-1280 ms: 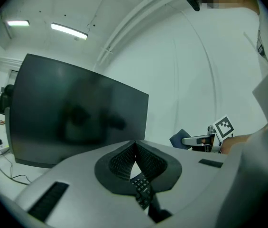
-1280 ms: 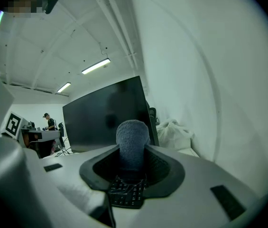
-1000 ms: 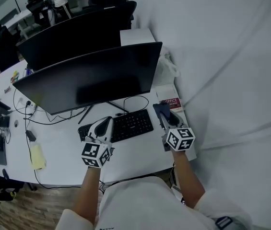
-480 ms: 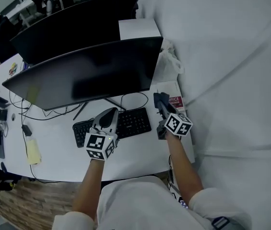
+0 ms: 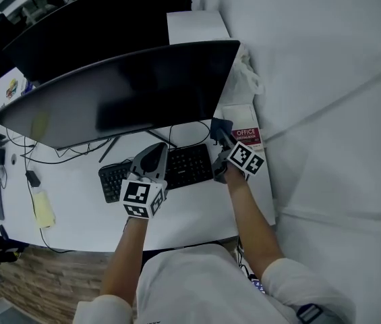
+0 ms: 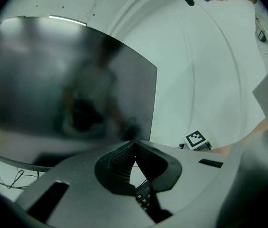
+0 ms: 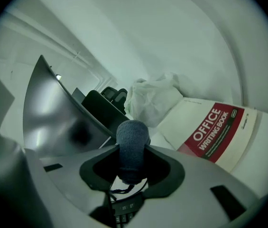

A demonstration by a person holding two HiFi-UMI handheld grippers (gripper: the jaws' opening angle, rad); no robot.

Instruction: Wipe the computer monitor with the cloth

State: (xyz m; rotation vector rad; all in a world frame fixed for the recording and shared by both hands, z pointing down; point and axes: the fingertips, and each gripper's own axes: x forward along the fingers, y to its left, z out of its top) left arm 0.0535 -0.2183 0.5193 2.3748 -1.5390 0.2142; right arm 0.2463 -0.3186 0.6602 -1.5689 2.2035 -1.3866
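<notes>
Wide black monitor (image 5: 123, 93), screen off & dimly reflective, stands upright toward far side of the white desk (image 5: 197, 214); small dark-blue cloth (image 7: 133, 132), bunched into a roll, sits pinched in right gripper (image 7: 133, 151) near monitor's lower-right corner.

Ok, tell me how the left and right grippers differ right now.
The left gripper is shut on nothing; the right gripper is shut on the dark cloth. The left hangs over the keyboard; the right sits by the right edge of the monitor, beside the book. Both point toward the monitor.
</notes>
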